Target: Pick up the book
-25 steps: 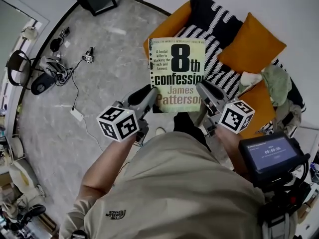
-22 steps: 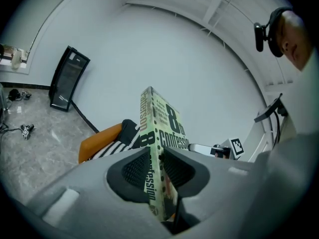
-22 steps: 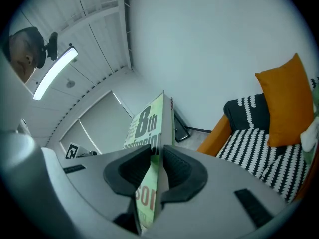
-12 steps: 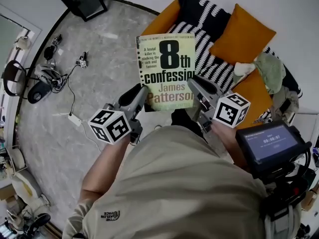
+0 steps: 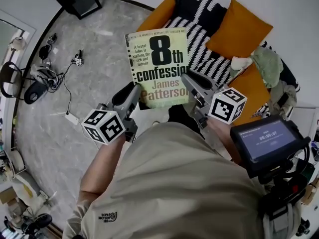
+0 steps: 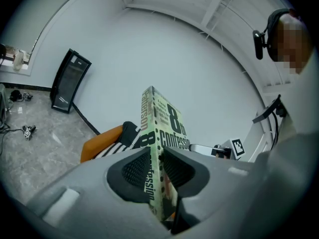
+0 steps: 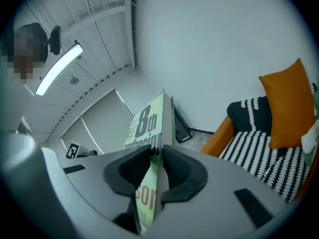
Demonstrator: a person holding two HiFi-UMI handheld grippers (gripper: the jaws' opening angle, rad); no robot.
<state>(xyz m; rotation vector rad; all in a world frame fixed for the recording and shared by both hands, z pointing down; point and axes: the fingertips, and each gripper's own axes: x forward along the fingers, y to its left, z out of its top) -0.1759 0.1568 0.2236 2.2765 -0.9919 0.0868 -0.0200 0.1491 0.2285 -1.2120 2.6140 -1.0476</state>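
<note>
The grey marbled floor (image 5: 94, 63) fills the head view from 8 to 11 o'clock. An orange sofa (image 5: 157, 17) sits at 1 o'clock, draped with a black-and-white striped throw (image 5: 199, 39) and with an orange cushion (image 5: 238, 29) leaning on it.

The book (image 5: 158, 66) is a pale green paperback with its front cover facing the head camera. It rests on nothing and hangs in the air at 12 o'clock, in front of the person's chest, over the floor and the sofa's near edge.

The left gripper (image 5: 132, 92) has the book at the cover's 7 o'clock corner, and the right gripper (image 5: 190, 80) has it at the 5 o'clock corner. In each gripper view the fingers (image 6: 133, 169) are clenched on the book's lower edge, with the dark ribbed pads pressing both faces. The spine runs through the left grip, and the page side runs through the right.

The lift itself looks complete, so the step in hand is holding the book aloft. The next move calls for equal pressure from both grips and for both hands to move together, since a thin paperback pinched only at its bottom corners could bow or tip forward.
</note>
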